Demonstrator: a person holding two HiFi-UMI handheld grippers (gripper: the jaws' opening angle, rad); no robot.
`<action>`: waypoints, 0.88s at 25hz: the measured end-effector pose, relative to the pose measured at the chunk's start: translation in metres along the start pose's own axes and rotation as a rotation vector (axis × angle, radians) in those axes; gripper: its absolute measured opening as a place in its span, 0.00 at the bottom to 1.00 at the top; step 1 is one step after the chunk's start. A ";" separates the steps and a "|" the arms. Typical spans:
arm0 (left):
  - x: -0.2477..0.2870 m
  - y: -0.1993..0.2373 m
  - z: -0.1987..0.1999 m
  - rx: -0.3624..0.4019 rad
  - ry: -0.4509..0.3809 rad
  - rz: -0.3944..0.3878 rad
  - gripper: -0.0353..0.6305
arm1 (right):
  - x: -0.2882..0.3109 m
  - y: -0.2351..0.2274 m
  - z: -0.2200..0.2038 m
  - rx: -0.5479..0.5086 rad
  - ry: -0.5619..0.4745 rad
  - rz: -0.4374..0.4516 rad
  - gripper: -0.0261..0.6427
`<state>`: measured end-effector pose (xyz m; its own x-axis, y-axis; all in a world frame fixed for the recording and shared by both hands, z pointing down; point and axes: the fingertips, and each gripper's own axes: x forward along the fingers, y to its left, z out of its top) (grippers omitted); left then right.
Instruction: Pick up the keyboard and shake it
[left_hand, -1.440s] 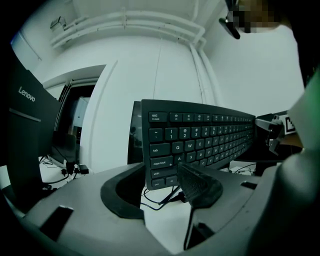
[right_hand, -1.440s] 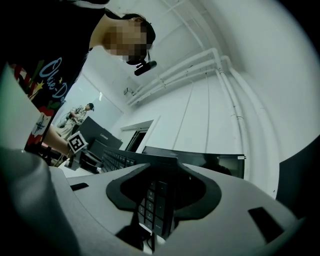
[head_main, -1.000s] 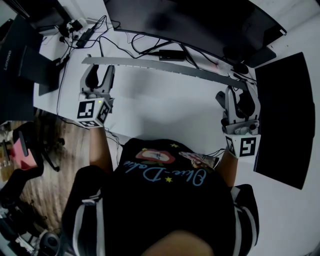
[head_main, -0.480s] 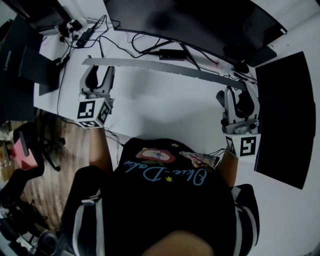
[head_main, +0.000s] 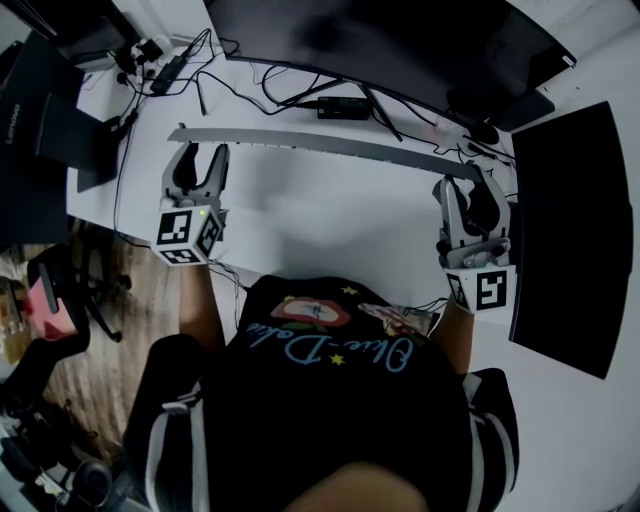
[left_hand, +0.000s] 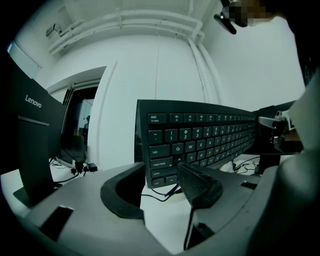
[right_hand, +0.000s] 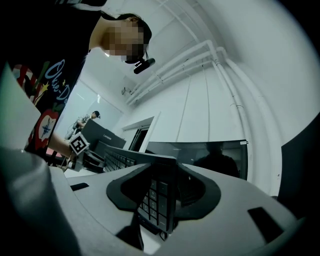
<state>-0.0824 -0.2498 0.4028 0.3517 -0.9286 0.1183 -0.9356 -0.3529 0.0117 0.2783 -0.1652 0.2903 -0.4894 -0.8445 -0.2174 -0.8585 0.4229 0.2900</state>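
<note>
A long black keyboard (head_main: 320, 145) hangs above the white desk (head_main: 330, 235), turned on edge so it shows as a thin grey strip in the head view. My left gripper (head_main: 197, 150) is shut on its left end and my right gripper (head_main: 468, 185) on its right end. In the left gripper view the keys (left_hand: 200, 142) face the camera, and the lower left corner sits between the jaws of the left gripper (left_hand: 160, 182). Seen from the right gripper (right_hand: 162, 192), the number-pad end of the keyboard (right_hand: 155, 195) stands edge-on between the two dark jaws.
A wide dark monitor (head_main: 380, 40) stands at the back of the desk, with cables (head_main: 250, 85) and a small black box (head_main: 343, 106) under it. A black mat (head_main: 570, 230) lies to the right. A Lenovo screen (head_main: 40, 120) stands at the left, and an office chair (head_main: 60, 320) beside the desk.
The keyboard's left end and my left gripper have shifted slightly toward the person. The right gripper has edged slightly away. Both grips stay the same.
</note>
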 end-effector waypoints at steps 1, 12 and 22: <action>-0.001 0.000 -0.003 0.002 0.009 0.001 0.33 | 0.000 0.001 -0.003 0.008 0.006 -0.001 0.26; -0.009 -0.002 -0.045 0.002 0.128 0.009 0.33 | -0.008 0.007 -0.050 0.131 0.107 -0.005 0.26; -0.013 -0.003 -0.092 -0.010 0.259 0.001 0.33 | -0.014 0.017 -0.095 0.241 0.211 0.000 0.26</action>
<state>-0.0874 -0.2262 0.4923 0.3327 -0.8680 0.3687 -0.9365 -0.3499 0.0213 0.2850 -0.1774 0.3867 -0.4682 -0.8836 -0.0117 -0.8826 0.4669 0.0555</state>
